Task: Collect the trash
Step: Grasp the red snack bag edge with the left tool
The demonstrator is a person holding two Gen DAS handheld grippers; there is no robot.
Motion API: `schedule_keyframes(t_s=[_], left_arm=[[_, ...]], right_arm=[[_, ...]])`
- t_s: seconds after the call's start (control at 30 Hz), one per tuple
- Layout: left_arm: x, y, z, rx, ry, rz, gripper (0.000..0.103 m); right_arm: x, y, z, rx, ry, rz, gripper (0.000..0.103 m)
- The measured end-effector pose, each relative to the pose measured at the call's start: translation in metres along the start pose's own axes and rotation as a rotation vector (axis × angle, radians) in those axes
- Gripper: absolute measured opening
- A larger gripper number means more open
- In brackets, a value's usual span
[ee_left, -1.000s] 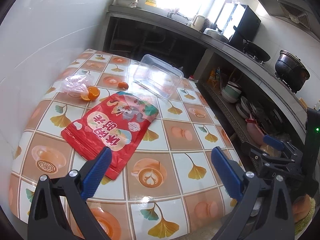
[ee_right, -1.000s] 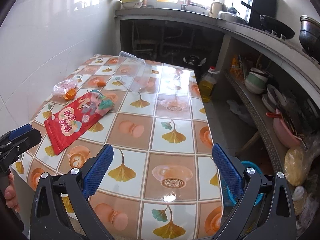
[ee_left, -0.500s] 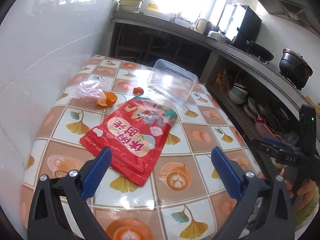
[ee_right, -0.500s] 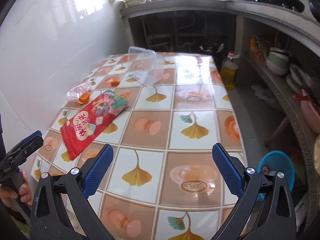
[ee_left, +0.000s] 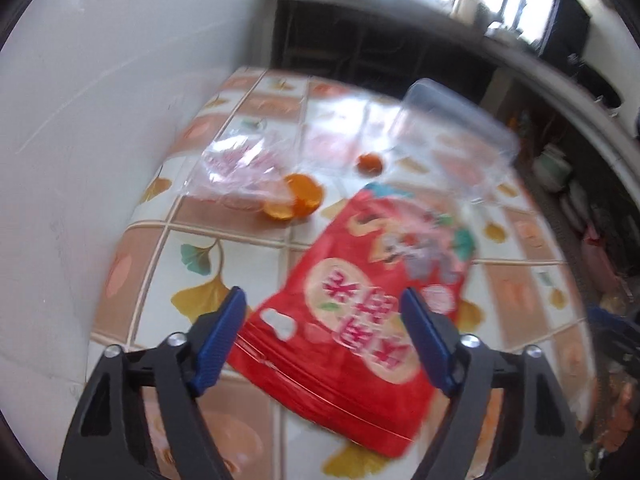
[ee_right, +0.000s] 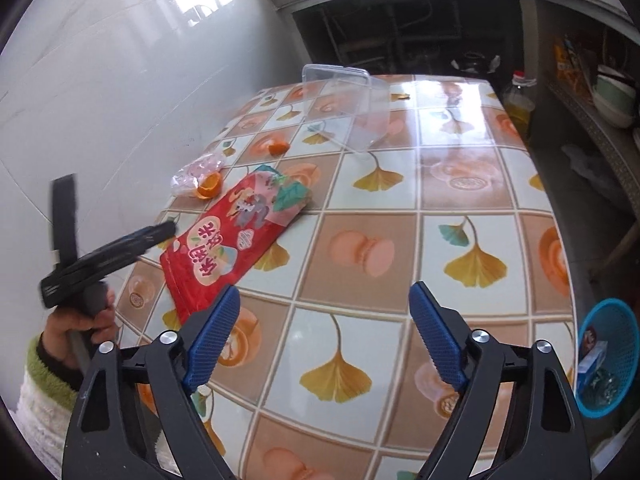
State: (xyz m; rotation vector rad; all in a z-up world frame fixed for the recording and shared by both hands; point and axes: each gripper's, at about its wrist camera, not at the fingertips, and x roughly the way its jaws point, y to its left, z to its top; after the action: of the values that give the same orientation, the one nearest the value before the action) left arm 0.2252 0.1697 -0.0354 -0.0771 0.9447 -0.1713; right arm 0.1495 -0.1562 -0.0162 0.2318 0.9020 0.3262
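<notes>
- Since a second ago the left tongs (ee_left: 322,344) have swung in over the near end of the red snack bag (ee_left: 360,304), which now fills the space ahead of them; both pairs of jaws have just been closing a little.
- Left tongs: still fairly wide, ribbed blue pads on either side of the bag's sealed end, not pressing it; whether they touch it is unclear in the blur.
- Right tongs (ee_right: 324,340): wide apart, holding nothing, above bare counter (ee_right: 440,184).
- The bag is a flat, glossy foil pouch with white characters, lying on the shiny tile-patterned counter near the wall.
- Beyond it lie curled orange peel (ee_left: 298,196) against a crumpled clear plastic bag (ee_left: 240,168), and a smaller peel piece (ee_left: 370,162).
- A rigid clear rectangular container (ee_right: 348,104) lies tipped over further back.
- A blue mesh basket (ee_right: 608,360) stands on the floor.
</notes>
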Motion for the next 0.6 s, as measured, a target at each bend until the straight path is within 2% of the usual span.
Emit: schedule_keyframes(t_s=[0.1, 0.2, 0.33, 0.43, 0.6], left_arm=[[0.026, 0.009, 0.003, -0.006, 0.074, 0.023, 0.054], [0.027, 0.004, -0.001, 0.058, 0.082, 0.060, 0.041], [0.020, -0.003, -0.015, 0.113, 0.100, 0.043, 0.026], [0.007, -0.010, -0.032, 0.119, 0.119, -0.001, 0.021], [-0.017, -0.019, -0.067, 0.053, 0.177, -0.151, 0.016]], right_arm=[[0.004, 0.004, 0.006, -0.004, 0.003, 0.026, 0.073], [0.008, 0.008, 0.010, -0.015, 0.013, 0.042, 0.068], [0.019, 0.016, 0.013, -0.022, 0.048, 0.070, 0.056], [0.026, 0.025, 0.014, -0.028, 0.069, 0.092, 0.049], [0.034, 0.041, 0.006, -0.059, 0.103, 0.125, 0.039]])
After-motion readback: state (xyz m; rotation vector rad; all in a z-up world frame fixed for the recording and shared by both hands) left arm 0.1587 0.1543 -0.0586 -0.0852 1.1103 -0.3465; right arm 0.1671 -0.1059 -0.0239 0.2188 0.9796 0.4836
